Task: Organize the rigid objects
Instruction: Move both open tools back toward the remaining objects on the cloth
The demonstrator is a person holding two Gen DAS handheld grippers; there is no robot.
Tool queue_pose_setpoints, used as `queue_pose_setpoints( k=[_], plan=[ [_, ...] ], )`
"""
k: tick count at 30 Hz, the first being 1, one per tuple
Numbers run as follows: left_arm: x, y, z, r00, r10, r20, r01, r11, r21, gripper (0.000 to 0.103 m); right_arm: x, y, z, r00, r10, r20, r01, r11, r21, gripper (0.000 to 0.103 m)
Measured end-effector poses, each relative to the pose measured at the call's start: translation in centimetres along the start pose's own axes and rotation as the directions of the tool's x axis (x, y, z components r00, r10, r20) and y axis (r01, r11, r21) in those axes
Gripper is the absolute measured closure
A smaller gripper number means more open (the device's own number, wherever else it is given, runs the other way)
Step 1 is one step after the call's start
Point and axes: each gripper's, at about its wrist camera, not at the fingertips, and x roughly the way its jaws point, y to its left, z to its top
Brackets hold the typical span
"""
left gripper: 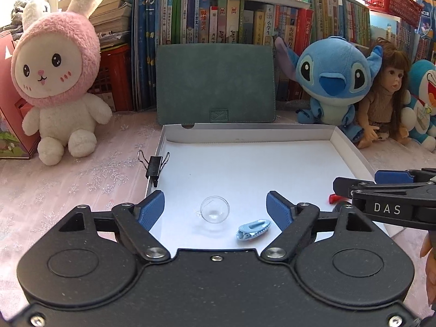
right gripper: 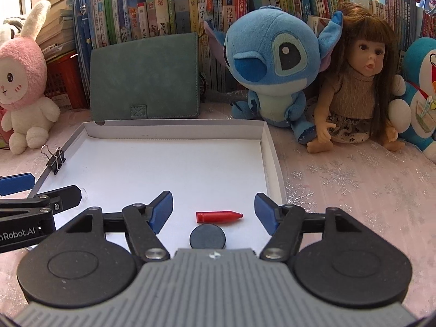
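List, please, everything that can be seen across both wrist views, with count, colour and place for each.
box lid tray: 1, white, centre of the table
glass ball: 1, clear, in the tray, near edge
hair clip: 1, light blue, in the tray, right of the ball
crayon: 1, red, in the tray, near right corner
disc: 1, dark grey, in the tray, just before the crayon
binder clip: 1, black, clipped on the tray's left wall
case: 1, green, upright behind the tray
bunny plush: 1, pink and white, far left
Stitch plush: 1, blue
doll: 1, brown-haired
books: many, mixed, back row
left gripper: 1, black, open
right gripper: 1, black, open
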Motion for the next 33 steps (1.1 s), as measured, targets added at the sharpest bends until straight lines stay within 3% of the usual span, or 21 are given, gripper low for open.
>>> queue_pose_setpoints(
  k=[9,22,33],
  plan=[
    [-4.9,1.2,-4.4,0.998,-0.044,0.038,0.049,0.989,-0.137,0.017,-5.0,0.2,-2.7,0.994,0.039,0.105,-0.031,0.997,-0.076,0.014],
    [-10.3,-0.7,-10.9,0.995,-0.057,0.084,0.057,0.998,0.006,0.014,-10.4,-1.0,-8.1,0.981,0.08,0.179,-0.071,0.996,-0.058,0.0],
    [-13.1,-0.9,-14.4,0.991,-0.083,0.105,0.076,0.995,0.069,0.01,-12.5,-0.8,-11.7,0.978,0.095,0.185,-0.087,0.995,-0.05,0.0]
  ],
)
